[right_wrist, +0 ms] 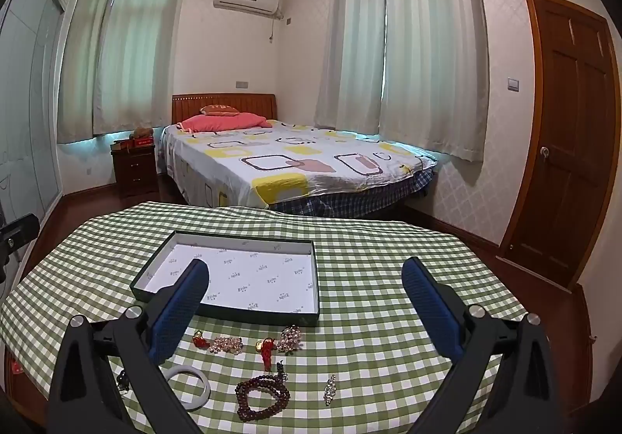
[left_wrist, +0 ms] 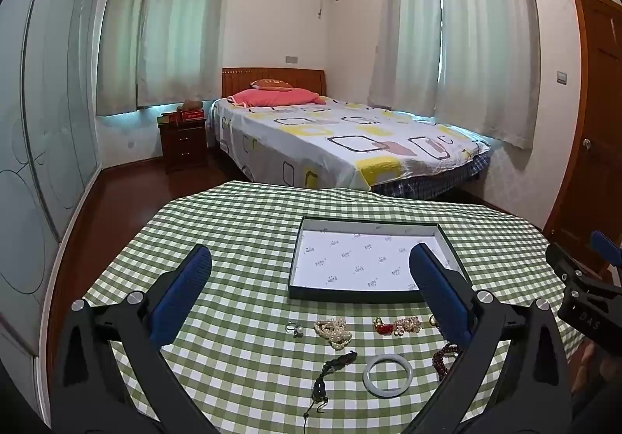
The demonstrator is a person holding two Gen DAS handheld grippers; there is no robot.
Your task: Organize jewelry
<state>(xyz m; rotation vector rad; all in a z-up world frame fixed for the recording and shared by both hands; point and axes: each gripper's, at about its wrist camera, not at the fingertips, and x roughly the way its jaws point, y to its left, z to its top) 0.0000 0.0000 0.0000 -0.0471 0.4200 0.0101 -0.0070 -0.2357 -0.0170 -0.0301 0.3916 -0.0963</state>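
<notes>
A shallow dark-rimmed box with a white printed lining sits on the green checked tablecloth. In front of it lie jewelry pieces: a silver ring, a pearl strand, a red and gold piece, a black cord pendant, a white bangle. The right wrist view shows the box, the bangle, a dark red bead bracelet, a red pendant, a crystal brooch and a small silver pin. My left gripper and right gripper hover open above the jewelry, holding nothing.
The round table's far edge faces a bed with a patterned sheet. A nightstand stands left of it, and a wooden door is at the right. The other gripper's black frame shows at the right edge.
</notes>
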